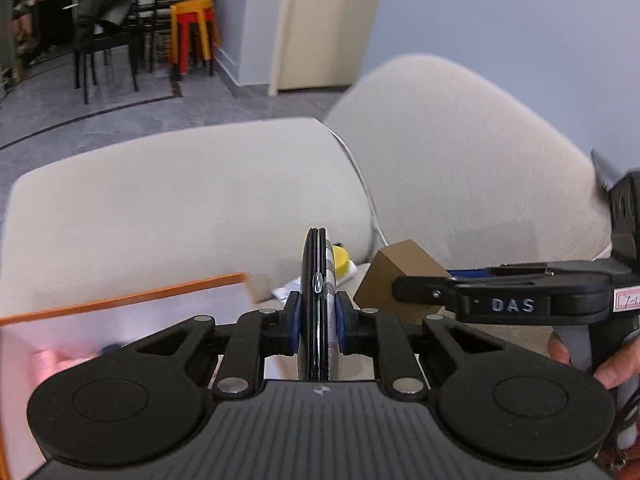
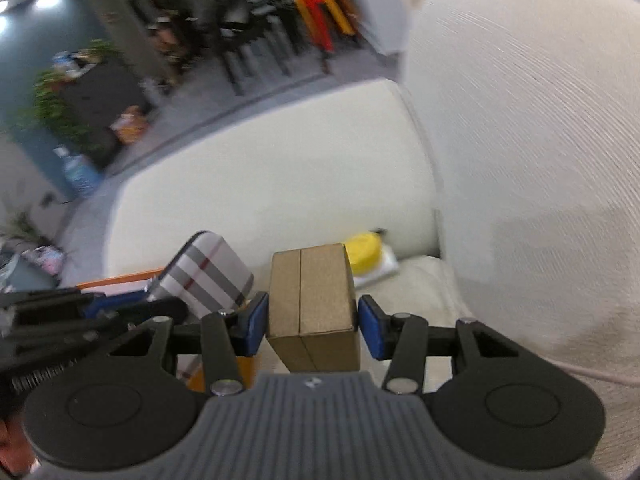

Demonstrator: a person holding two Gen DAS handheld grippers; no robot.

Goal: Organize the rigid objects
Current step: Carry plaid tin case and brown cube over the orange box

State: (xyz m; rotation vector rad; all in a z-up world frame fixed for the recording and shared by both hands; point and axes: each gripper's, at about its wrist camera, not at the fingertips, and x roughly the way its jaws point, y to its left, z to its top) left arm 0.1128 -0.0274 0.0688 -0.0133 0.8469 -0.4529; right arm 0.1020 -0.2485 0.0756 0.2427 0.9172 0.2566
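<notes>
My left gripper (image 1: 319,322) is shut on a flat plaid case (image 1: 320,300), seen edge-on between the blue pads; the case also shows in the right wrist view (image 2: 208,276) at the left. My right gripper (image 2: 312,320) is shut on a brown cardboard box (image 2: 312,300), held above the sofa seat; the box shows in the left wrist view (image 1: 400,276) at the right. An orange-rimmed bin (image 1: 120,304) with white walls lies below and left of the left gripper. A yellow object (image 2: 364,252) on a white packet rests in the sofa corner.
A cream sofa armrest (image 1: 180,200) and back cushion (image 1: 460,160) stand ahead. A grey floor, black chairs (image 1: 104,40) and stacked orange and red stools (image 1: 192,32) lie beyond. Small items lie blurred inside the bin.
</notes>
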